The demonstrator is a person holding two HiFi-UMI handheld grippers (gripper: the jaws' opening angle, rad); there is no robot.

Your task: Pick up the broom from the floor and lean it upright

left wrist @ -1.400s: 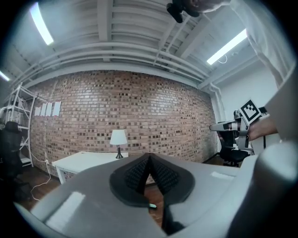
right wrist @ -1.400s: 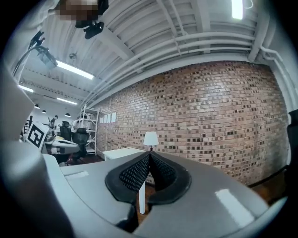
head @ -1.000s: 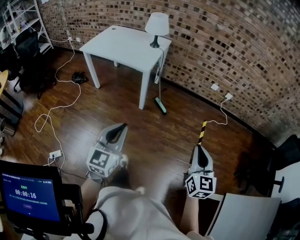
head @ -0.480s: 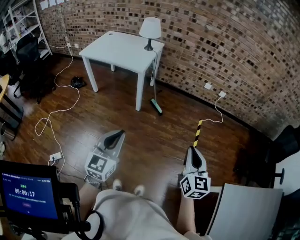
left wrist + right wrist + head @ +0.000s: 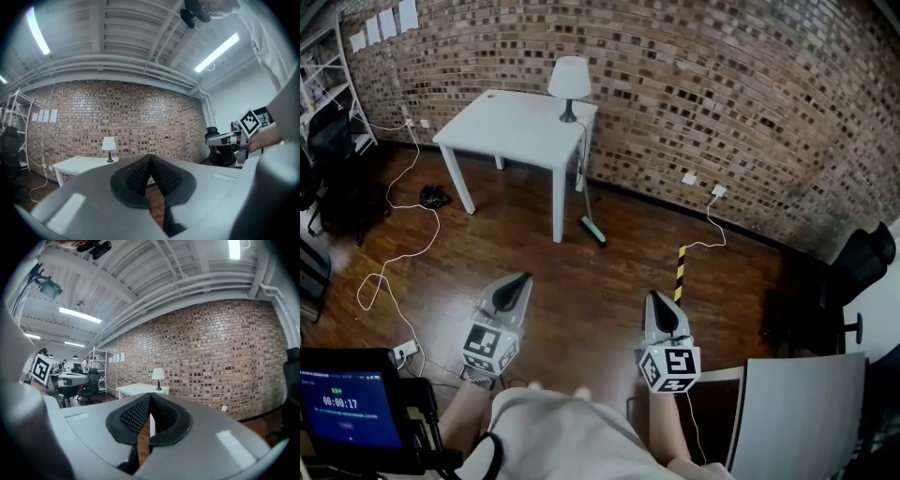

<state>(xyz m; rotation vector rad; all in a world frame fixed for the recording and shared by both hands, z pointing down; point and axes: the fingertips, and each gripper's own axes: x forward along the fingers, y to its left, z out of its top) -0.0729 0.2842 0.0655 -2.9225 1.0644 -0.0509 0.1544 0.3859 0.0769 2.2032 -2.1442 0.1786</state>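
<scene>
Since the broom (image 5: 592,231) already stands with its head on the wooden floor (image 5: 581,300) and its thin handle rising against the right edge of the white table (image 5: 511,127), close to the near right corner, the task looks done or very nearly so (whether the handle truly bears on the tabletop or merely passes beside it is too fine to tell from the head view). Neither tool is on it: the left gripper (image 5: 521,280) has its jaws pressed together with nothing between the ribbed pads, and the right gripper (image 5: 656,300) is likewise closed and empty, both held level and well apart from the broom. What may be left, by my reading, is only to check that the lean is stable. Open room is generous on the bare boards between the person and the table. The limits are the brick wall (image 5: 722,94) behind the broom, a lamp (image 5: 570,80) at the table's far right corner above the handle, a yellow and black striped strip (image 5: 680,272) on the floor ahead of the right gripper, a white cable (image 5: 394,253) looping across the boards at the left, and a dark chair (image 5: 862,262) at the far right.
</scene>
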